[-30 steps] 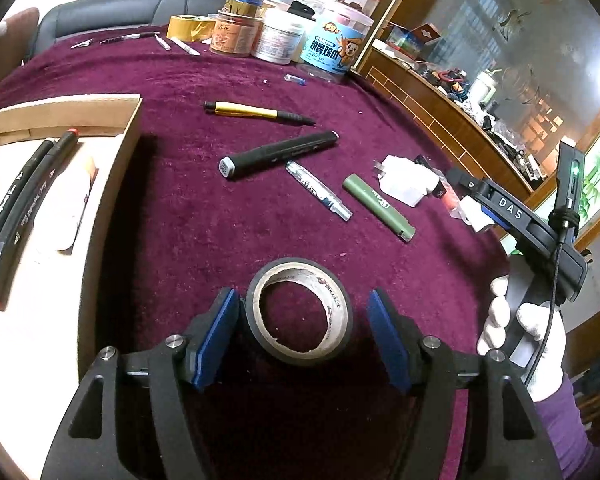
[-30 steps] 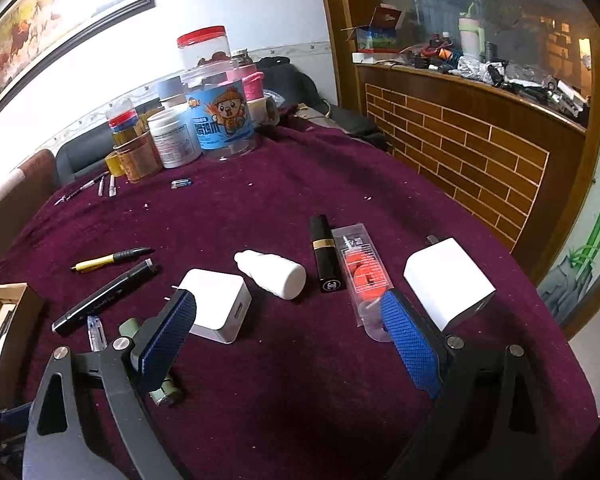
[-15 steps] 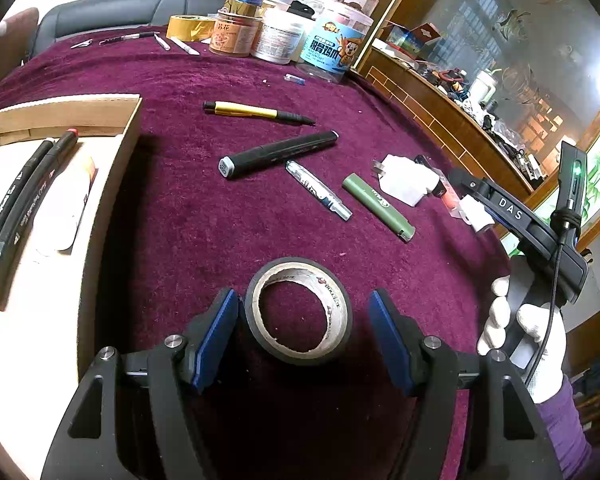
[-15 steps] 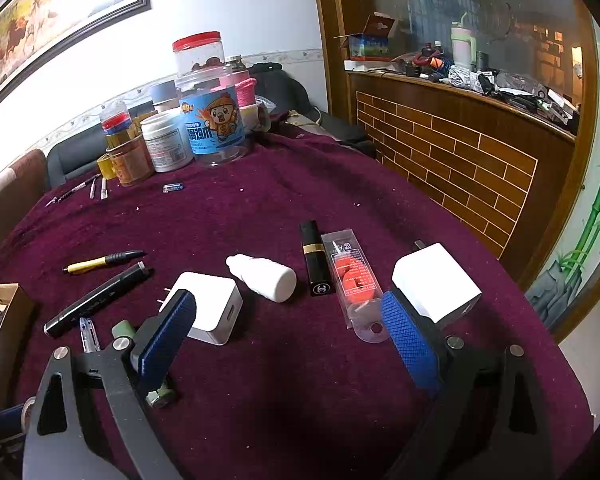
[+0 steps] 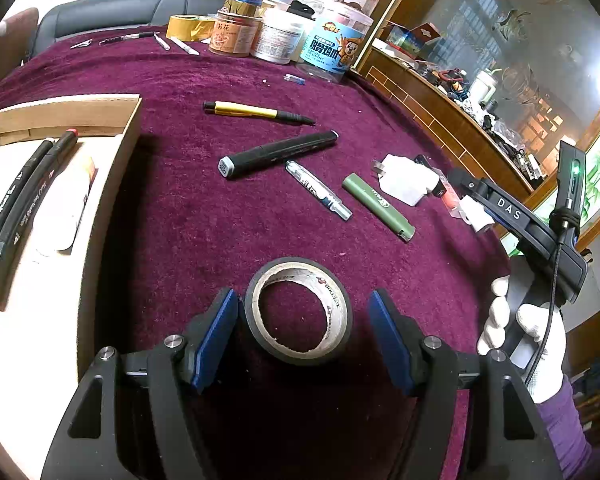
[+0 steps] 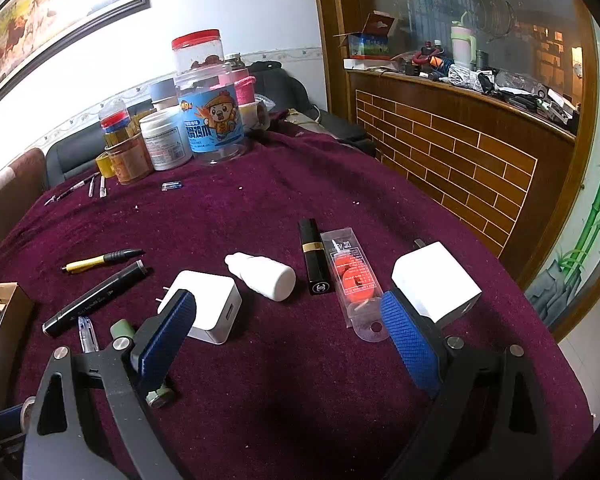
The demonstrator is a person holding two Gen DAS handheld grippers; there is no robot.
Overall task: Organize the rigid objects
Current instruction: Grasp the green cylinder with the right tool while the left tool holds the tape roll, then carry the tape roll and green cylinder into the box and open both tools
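Note:
A black tape roll (image 5: 256,320) lies flat on the purple cloth between the open fingers of my left gripper (image 5: 302,334); the left pad touches its rim, the right pad stands apart. A cardboard tray (image 5: 112,184) at the left holds two black markers (image 5: 16,208) and a white piece. My right gripper (image 6: 292,340) is open and empty above the cloth, in front of a white charger (image 6: 216,308), a white dropper bottle (image 6: 264,276), a black lipstick (image 6: 314,260), a packet of orange plugs (image 6: 354,280) and a white cube adapter (image 6: 436,284).
On the cloth lie a yellow pen (image 5: 256,112), a black marker (image 5: 276,152), a clear pen (image 5: 318,196) and a green lighter (image 5: 378,206). Jars and a yellow tape roll (image 5: 190,28) stand at the far edge. A brick-faced counter (image 6: 460,152) is at the right.
My left gripper has closed in slightly around the tape roll. The right gripper has drawn back and risen a little; objects look slightly farther.

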